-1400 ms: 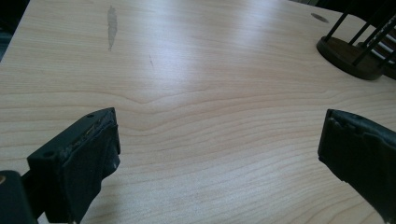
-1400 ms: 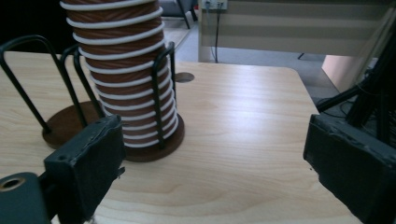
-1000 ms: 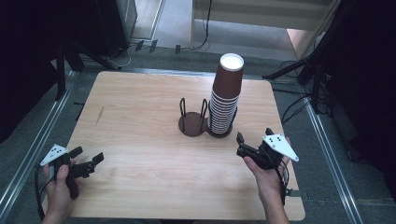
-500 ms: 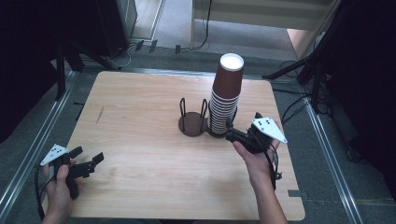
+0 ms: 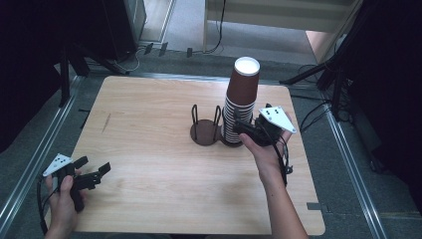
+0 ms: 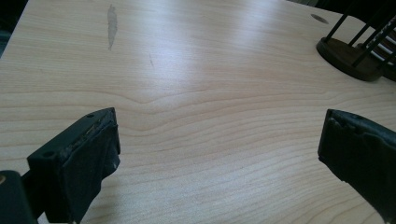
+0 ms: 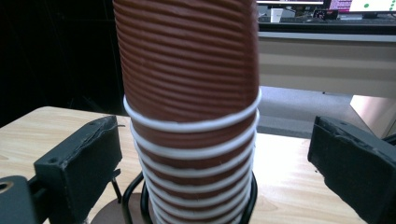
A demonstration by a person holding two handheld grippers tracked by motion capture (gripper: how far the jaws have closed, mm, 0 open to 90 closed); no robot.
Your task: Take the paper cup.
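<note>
The left gripper (image 5: 92, 175) is held low over the bare desk (image 5: 149, 149), its fingers (image 6: 79, 163) spread wide with nothing between them. Farther off, the right gripper (image 5: 239, 127) is also wide open, nothing gripped; the cup stack (image 7: 191, 121) is seen between its fingers (image 7: 79, 172), untouched, seated in the holder (image 5: 206, 132).

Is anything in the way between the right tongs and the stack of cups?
Nothing visible. The right tongs are open, right at the cups, which stand between the jaws in the right gripper view. The rack is beside the cups, not in between.
</note>
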